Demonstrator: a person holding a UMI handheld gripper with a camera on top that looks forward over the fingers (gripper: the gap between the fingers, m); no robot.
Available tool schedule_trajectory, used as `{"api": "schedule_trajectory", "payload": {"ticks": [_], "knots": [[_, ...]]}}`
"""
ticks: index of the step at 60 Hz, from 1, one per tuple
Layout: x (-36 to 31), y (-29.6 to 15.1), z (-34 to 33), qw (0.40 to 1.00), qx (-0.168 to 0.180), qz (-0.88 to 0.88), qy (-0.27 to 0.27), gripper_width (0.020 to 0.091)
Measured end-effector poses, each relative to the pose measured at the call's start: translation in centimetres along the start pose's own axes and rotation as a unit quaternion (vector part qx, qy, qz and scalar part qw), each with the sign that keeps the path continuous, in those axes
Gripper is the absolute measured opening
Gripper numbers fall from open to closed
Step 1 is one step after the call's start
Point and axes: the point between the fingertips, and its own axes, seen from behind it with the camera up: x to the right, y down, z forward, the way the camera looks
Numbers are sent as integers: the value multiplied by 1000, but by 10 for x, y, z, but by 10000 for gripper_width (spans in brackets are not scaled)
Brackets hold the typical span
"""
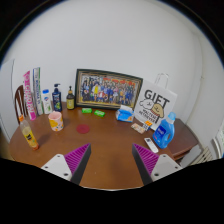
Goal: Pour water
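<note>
The gripper (111, 160) hangs above the near part of a wooden table (108, 135), its two fingers spread wide apart with nothing between them and nothing touching them; each shows a magenta pad (78, 157) on its inner face. Beyond the left finger, towards the table's left end, stand a yellow-orange bottle (30, 134) and, just behind it, a pink cup (56, 121); both are well apart from the fingers. Further back on that side is a row of bottles (50, 100) against the wall, with a chair back (19, 102) at the table's end. A framed group photo (109, 89) leans at the back in the middle, with small green things (91, 111) lying before it. To the right stand a white "GIFT" bag (157, 104), a small blue box (125, 114) and a blue bottle (166, 131), with flat packets (151, 145) near the right finger. The stretch of table straight ahead of the fingers is bare wood.
</note>
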Motion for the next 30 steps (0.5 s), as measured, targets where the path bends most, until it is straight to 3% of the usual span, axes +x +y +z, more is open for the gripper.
{"api": "schedule_trajectory", "payload": {"ticks": [14, 30], "knots": [[-61, 23, -4, 999, -13, -15, -34, 855], [-245, 42, -23, 990, 11, -2, -141, 857]]}}
